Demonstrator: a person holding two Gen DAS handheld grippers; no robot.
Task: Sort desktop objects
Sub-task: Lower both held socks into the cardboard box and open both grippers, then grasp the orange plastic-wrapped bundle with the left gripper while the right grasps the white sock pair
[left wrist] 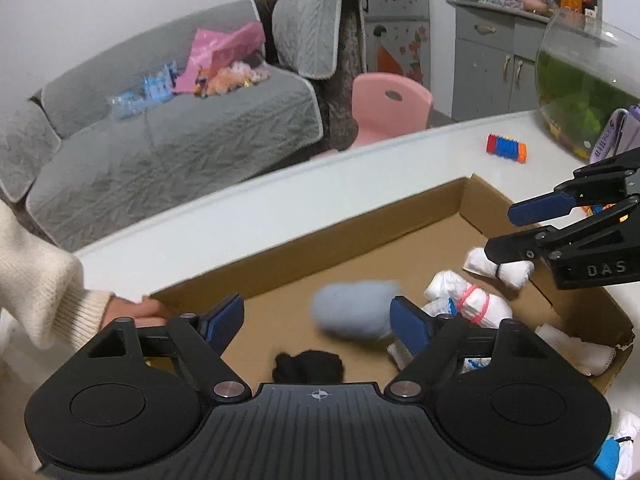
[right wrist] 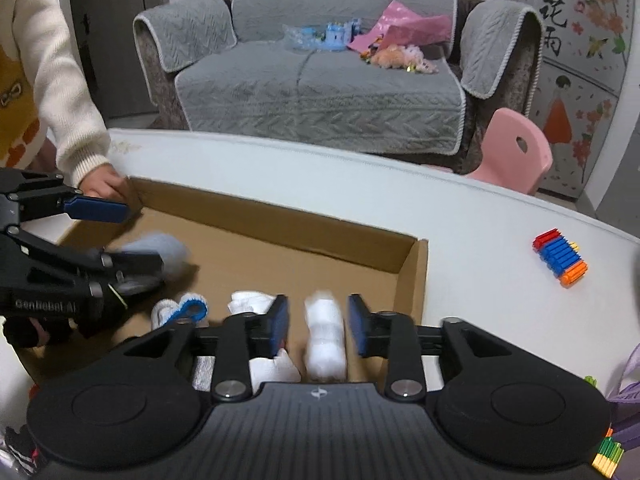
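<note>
The left wrist view is showing a child's hand (left wrist: 134, 310) touching the near left corner of the cardboard box (left wrist: 360, 216), which is sitting on the white surface (left wrist: 240, 208). The left gripper (left wrist: 318, 320) is hanging over the box with its jaws wide open and holding nothing. A blurry blue sock ball (left wrist: 352, 312) is lying in the box between the jaws, and a black sock ball (left wrist: 308, 366) is lying just under them. To the right, white sock bundles are lying together; one with a pink band (left wrist: 472, 300) is near the middle. The right gripper (left wrist: 508, 232) is reaching over another white roll (left wrist: 500, 268), its jaws partly open and holding nothing.

The right wrist view is showing that white roll (right wrist: 325, 340) between the open jaws, not pinched.

The child's hand is close, so the jaws might be bumping it. The two grippers are near each other and might be knocking together. The soft roll might be slipping out if pinched at its end.

I am counting one blue ball, one black ball, about five white bundles, and one stack of toy bricks (left wrist: 506, 148) on the surface.
</note>
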